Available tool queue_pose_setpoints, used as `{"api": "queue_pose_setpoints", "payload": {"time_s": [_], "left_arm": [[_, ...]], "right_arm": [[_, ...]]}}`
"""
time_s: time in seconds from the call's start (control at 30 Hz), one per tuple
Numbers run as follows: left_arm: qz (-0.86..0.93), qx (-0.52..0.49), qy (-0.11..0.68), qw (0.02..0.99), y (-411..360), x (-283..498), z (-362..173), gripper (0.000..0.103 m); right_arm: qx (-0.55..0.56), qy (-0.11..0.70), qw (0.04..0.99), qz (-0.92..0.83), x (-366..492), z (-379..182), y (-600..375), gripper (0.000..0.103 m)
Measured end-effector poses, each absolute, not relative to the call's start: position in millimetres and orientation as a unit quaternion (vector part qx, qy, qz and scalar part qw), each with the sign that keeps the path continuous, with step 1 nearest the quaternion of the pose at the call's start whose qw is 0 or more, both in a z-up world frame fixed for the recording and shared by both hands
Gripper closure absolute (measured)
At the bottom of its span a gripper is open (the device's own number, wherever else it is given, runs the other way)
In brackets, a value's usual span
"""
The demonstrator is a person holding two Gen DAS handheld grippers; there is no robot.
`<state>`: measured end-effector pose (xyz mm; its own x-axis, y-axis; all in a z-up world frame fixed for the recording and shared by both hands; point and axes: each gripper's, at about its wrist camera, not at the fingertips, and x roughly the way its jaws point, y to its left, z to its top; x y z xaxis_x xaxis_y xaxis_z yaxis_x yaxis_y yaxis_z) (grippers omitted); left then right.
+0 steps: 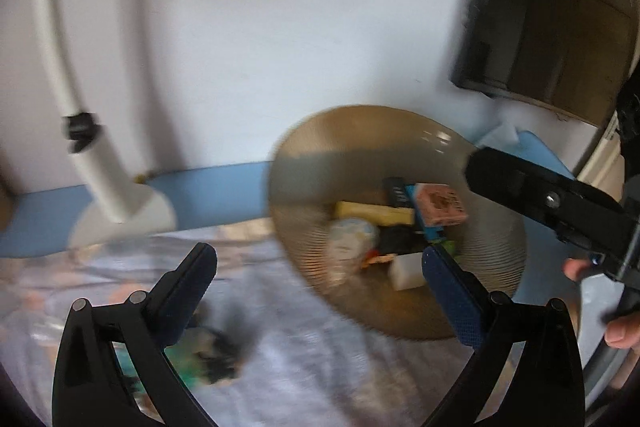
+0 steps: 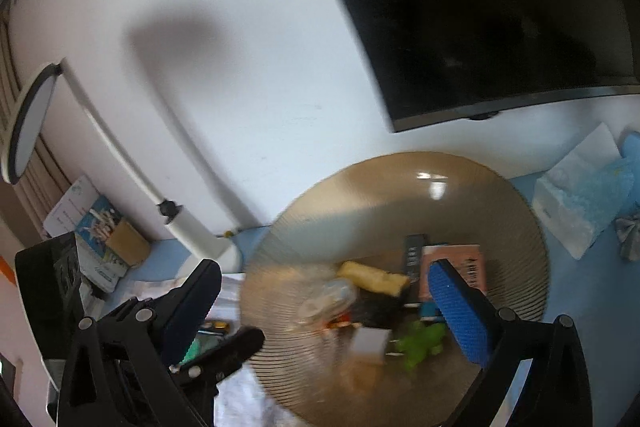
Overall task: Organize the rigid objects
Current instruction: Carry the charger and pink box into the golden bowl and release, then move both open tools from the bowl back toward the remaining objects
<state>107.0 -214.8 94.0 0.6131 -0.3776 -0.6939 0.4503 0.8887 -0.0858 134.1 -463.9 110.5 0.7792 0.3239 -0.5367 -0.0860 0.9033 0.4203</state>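
A tan ribbed bowl [image 1: 360, 123] stands on the blue desk mat [image 1: 208, 195]. It holds several items: a yellow block [image 1: 372, 213], a pink box [image 1: 440, 205], a white block [image 1: 406, 269] and a clear wrapped item [image 1: 350, 243]. The right wrist view also shows a green toy [image 2: 420, 343] inside the bowl [image 2: 500, 195]. My left gripper [image 1: 316, 259] is open over the bowl's near left edge, with nothing between its pads. My right gripper [image 2: 322, 271] is open above the bowl and holds nothing. Both views are blurred.
A white lamp base [image 1: 120, 219] stands left of the bowl. A dark monitor [image 2: 480, 7] hangs on the wall behind. A tissue pack [image 2: 576, 203] lies at right. Dark and green objects [image 1: 216, 351] lie on the pale cloth [image 1: 320, 367]. A person's hand [image 1: 620, 335] is at right.
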Motion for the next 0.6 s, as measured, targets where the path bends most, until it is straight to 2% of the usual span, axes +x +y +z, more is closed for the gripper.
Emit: {"api": "queue_pose_setpoints", "payload": {"time_s": [0.37, 0.6], "left_arm": [[-0.124, 0.021, 0.365, 0.923, -84, 110, 118, 0.001], [-0.063, -0.001, 0.377, 0.924, -11, 110, 109, 0.001]], "right_arm": [[0.179, 0.311, 0.918, 0.169, 128, 128, -374, 0.000], [0.153, 0.317, 0.913, 0.208, 119, 129, -317, 0.000]]}}
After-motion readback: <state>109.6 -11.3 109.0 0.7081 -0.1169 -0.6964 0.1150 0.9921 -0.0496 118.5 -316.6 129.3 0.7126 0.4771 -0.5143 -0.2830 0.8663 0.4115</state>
